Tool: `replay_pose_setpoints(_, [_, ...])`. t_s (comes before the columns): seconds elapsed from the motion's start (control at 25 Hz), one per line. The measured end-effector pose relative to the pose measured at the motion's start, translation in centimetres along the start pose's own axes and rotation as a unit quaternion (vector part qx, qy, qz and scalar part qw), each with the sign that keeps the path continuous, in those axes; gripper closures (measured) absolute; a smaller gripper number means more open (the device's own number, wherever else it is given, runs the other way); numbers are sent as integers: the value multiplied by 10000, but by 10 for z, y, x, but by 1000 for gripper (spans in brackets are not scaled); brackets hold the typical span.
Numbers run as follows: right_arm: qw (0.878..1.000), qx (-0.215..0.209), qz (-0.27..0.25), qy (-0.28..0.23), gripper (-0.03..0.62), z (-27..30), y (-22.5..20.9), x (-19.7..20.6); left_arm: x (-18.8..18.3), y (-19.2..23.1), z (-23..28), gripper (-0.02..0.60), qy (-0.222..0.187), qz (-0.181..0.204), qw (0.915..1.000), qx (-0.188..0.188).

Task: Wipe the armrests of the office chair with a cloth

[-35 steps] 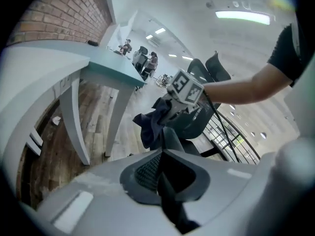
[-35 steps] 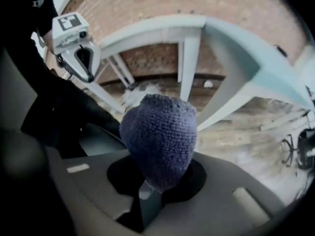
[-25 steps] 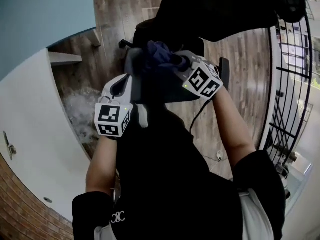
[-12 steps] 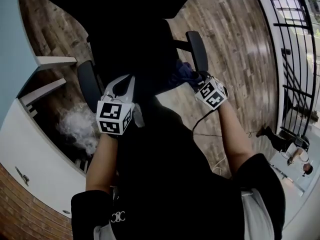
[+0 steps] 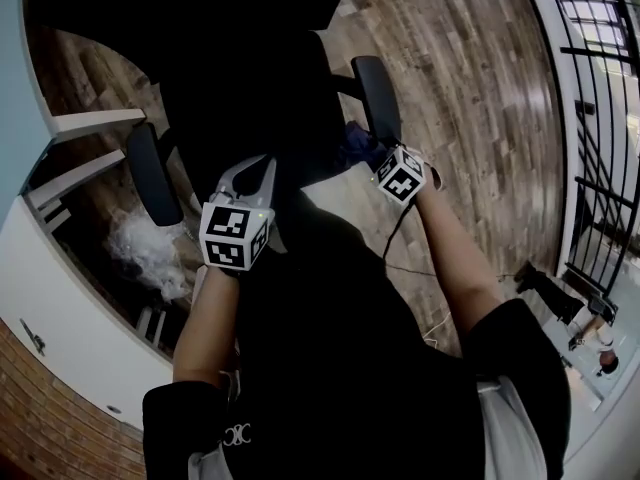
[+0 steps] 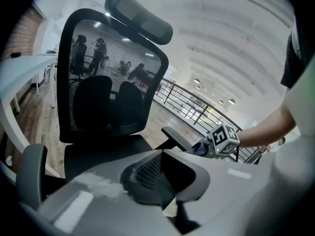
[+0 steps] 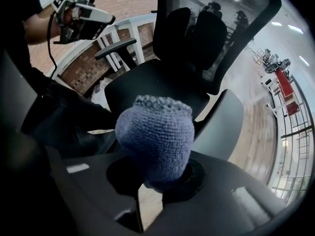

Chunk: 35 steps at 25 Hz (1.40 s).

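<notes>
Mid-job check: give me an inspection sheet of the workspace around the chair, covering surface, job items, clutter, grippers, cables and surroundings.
Surface: wood plank floor.
Job's things: black office chair with right armrest and left armrest; blue knitted cloth at the right armrest's near end, contact unclear.
Clutter: crumpled clear plastic on the floor under the white desk.
Grippers: right gripper shut on the cloth; left gripper shut, empty, not touching the chair.
Cables: a cable hangs from the right gripper.
Surroundings: black railing, brick wall, people in the distance.
</notes>
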State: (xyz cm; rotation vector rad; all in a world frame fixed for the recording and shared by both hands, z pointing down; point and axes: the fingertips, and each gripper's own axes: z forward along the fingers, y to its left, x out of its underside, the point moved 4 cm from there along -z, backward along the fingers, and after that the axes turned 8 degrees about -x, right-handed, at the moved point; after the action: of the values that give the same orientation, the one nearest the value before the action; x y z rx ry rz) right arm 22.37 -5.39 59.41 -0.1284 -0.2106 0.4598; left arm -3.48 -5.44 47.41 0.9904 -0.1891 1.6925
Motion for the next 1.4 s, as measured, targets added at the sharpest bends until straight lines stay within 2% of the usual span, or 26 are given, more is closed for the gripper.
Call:
replay_pose_setpoints(0.24, [9990, 261, 51, -346, 523, -7, -44, -32, 7, 1, 2, 574, -1, -235, 9993, -295])
replay_pose_setpoints(0.52, [9975, 469, -270, -457, 523, -2, -96, -83, 5, 14, -1, 575, -14, -348, 9979, -547])
replay_pose_setpoints(0.64, [9966, 589, -215, -526, 523, -2, -119, -105, 5, 20, -3, 574, -27, -629, 9963, -583])
replay_pose_setpoints(0.8, [9949, 749, 17, -676, 523, -5, -151, -132, 1, 31, -4, 574, -49, -846, 9940, -694])
replay_pose_setpoints(1.0, [9923, 794, 355, -886, 523, -12, -179, -151, -2, 35, -5, 574, -50, -849, 9933, -779])
replay_pose_setpoints(1.28, [9847, 886, 992, -1124, 523, -22, -213, -147, -5, 38, -2, 574, 28, -790, 9939, -765])
replay_pose_setpoints(1.4, [9808, 1061, 1318, -968, 523, -27, -225, -128, -3, 34, -2, 574, 64, -757, 9944, -736])
